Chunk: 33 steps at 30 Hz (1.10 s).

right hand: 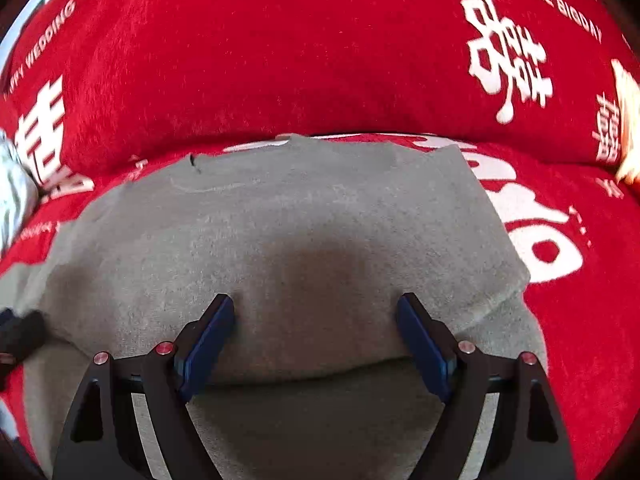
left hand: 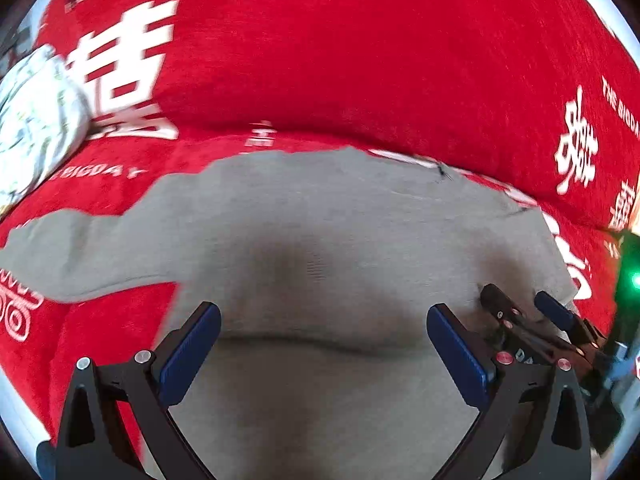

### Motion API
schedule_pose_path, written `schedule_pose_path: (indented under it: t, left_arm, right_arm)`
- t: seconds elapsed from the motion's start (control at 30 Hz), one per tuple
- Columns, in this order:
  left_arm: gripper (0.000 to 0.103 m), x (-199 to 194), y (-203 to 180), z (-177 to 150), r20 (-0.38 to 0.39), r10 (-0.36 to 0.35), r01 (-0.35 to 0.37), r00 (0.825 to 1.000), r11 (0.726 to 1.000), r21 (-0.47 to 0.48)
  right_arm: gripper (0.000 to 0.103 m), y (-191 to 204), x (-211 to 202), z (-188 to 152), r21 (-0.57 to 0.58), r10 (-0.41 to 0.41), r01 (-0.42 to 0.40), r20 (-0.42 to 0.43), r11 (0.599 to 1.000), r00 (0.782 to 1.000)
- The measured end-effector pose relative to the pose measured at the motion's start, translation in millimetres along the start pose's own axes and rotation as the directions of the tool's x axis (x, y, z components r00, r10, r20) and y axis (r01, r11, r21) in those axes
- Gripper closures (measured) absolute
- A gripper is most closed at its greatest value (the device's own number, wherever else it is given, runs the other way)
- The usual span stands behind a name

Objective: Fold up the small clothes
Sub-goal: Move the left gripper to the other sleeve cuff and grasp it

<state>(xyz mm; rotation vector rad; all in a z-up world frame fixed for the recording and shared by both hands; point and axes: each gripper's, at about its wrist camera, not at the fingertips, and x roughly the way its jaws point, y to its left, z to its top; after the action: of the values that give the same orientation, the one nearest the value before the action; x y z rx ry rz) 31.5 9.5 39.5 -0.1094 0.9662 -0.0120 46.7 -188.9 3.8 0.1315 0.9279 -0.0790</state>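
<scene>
A small grey shirt (left hand: 320,224) lies flat on a red sofa seat, one sleeve reaching left. It also shows in the right wrist view (right hand: 288,220), with its right side folded over and a fold edge across the front. My left gripper (left hand: 323,334) is open, low over the shirt's lower middle, holding nothing. My right gripper (right hand: 315,328) is open, its blue pads resting on or just above the folded cloth. The right gripper also shows at the right edge of the left wrist view (left hand: 520,304).
The red sofa cover (left hand: 320,60) with white characters rises as a backrest behind the shirt. A pale patterned bundle of cloth (left hand: 36,120) lies at the far left on the seat, also in the right wrist view (right hand: 12,196).
</scene>
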Motion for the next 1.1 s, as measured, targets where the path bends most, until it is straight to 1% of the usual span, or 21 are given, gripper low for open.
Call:
schedule_pose_path:
  t: [0.07, 0.1, 0.13, 0.17, 0.2, 0.27, 0.3, 0.37, 0.43, 0.5, 0.57, 0.63, 0.67, 0.73, 0.8, 0.87, 0.9, 0.97, 1.03, 1.07, 1.1]
  left_arm:
    - [0.000, 12.7, -7.3, -0.1, -0.020, -0.012, 0.012, 1.000, 1.000, 0.016]
    - [0.000, 20.9, -6.5, -1.2, -0.036, -0.019, 0.020, 0.999, 1.000, 0.006]
    - [0.000, 26.0, -2.6, -1.7, -0.050, -0.015, 0.014, 0.999, 1.000, -0.008]
    - [0.000, 32.7, 3.7, -3.3, -0.073, -0.002, 0.001, 0.997, 1.000, -0.022]
    - [0.000, 34.1, 7.9, -5.6, -0.074, 0.005, -0.007, 0.997, 1.000, -0.022]
    - [0.000, 30.3, 14.3, -10.0, -0.044, 0.025, -0.025, 0.999, 1.000, 0.007]
    - [0.000, 27.5, 19.0, -11.9, -0.039, 0.055, -0.054, 0.998, 0.998, 0.022]
    - [0.000, 22.8, 31.5, -13.6, -0.035, 0.061, -0.061, 0.998, 0.998, 0.006]
    - [0.000, 15.4, 55.9, -15.7, -0.038, 0.048, -0.050, 0.998, 0.997, -0.056]
    - [0.000, 4.5, 83.8, -17.5, -0.022, 0.072, -0.074, 0.997, 0.989, -0.131]
    - [0.000, -5.3, 119.1, -20.0, -0.016, 0.089, -0.091, 0.996, 0.969, -0.229]
    - [0.000, -14.8, 157.3, -22.5, -0.006, 0.113, -0.109, 0.994, 0.941, -0.322]
    - [0.000, -20.1, 178.4, -23.7, 0.004, 0.146, -0.135, 0.989, 0.921, -0.365]
    - [0.000, -28.5, 219.4, -29.2, 0.004, 0.218, -0.193, 0.976, 0.871, -0.451]
    - [0.000, -33.5, 258.4, -34.9, -0.022, 0.286, -0.251, 0.958, 0.799, -0.546]
    - [0.000, -32.5, 293.7, -40.4, -0.071, 0.359, -0.325, 0.931, 0.723, -0.610]
    - [0.000, -30.5, 312.0, -42.7, -0.106, 0.411, -0.381, 0.905, 0.675, -0.632]
    - [0.000, -22.4, 336.8, -45.4, -0.161, 0.472, -0.450, 0.867, 0.604, -0.658]
    - [0.000, -12.1, 361.8, -48.2, -0.212, 0.478, -0.475, 0.852, 0.539, -0.696]
    - [0.000, -10.6, 365.0, -44.6, -0.219, 0.518, -0.505, 0.827, 0.514, -0.693]
    - [0.000, -9.4, 367.5, -39.9, -0.212, 0.545, -0.518, 0.812, 0.503, -0.692]
  right_arm:
    - [0.012, 2.5, 0.2, -2.5, -0.014, 0.001, -0.001, -0.002, 1.000, 1.000]
    - [0.012, 5.7, 1.3, -3.1, -0.030, -0.016, 0.016, -0.006, 0.999, 1.000]
    - [0.011, 7.5, 4.3, -2.7, -0.035, -0.045, 0.044, -0.018, 0.998, 0.999]
    - [0.008, 9.4, 4.2, -2.7, -0.043, -0.042, 0.041, -0.016, 0.998, 0.999]
    - [0.006, 11.6, 6.1, -2.4, -0.054, -0.039, 0.038, -0.019, 0.998, 0.999]
    - [0.005, 14.0, 8.1, -2.7, -0.064, -0.040, 0.038, -0.022, 0.997, 0.999]
    - [0.005, 14.1, 8.4, -2.8, -0.064, -0.039, 0.038, -0.022, 0.997, 0.999]
    - [0.004, 14.1, 8.2, -3.2, -0.063, -0.037, 0.036, -0.021, 0.997, 0.999]
    - [0.004, 14.1, 7.9, -3.3, -0.062, -0.033, 0.031, -0.020, 0.998, 0.999]
    - [0.003, 14.3, 7.6, -3.4, -0.061, -0.028, 0.027, -0.019, 0.998, 0.999]
    - [0.002, 15.0, 7.7, -3.3, -0.064, -0.028, 0.026, -0.020, 0.998, 0.999]
    - [0.002, 16.3, 8.9, -3.1, -0.070, -0.032, 0.030, -0.024, 0.997, 0.999]
    - [0.002, 16.8, 9.1, -3.1, -0.072, -0.034, 0.032, -0.024, 0.997, 0.999]
    - [0.002, 16.8, 9.2, -3.2, -0.072, -0.032, 0.031, -0.024, 0.997, 0.999]
    - [0.001, 16.6, 9.1, -3.5, -0.071, -0.029, 0.027, -0.023, 0.997, 0.999]
    - [0.001, 16.8, 9.5, -3.5, -0.072, -0.029, 0.028, -0.023, 0.997, 0.999]
    - [0.001, 17.1, 10.0, -3.5, -0.073, -0.030, 0.029, -0.024, 0.997, 0.999]
    - [0.001, 17.3, 10.2, -3.6, -0.074, -0.031, 0.029, -0.023, 0.997, 0.999]
    - [0.001, 17.6, 10.1, -3.5, -0.074, -0.031, 0.029, -0.023, 0.997, 0.999]
    - [0.001, 18.0, 10.2, -3.5, -0.074, -0.032, 0.030, -0.023, 0.997, 0.999]
    - [0.001, 17.7, 10.2, -3.5, -0.075, -0.032, 0.030, -0.023, 0.997, 0.999]
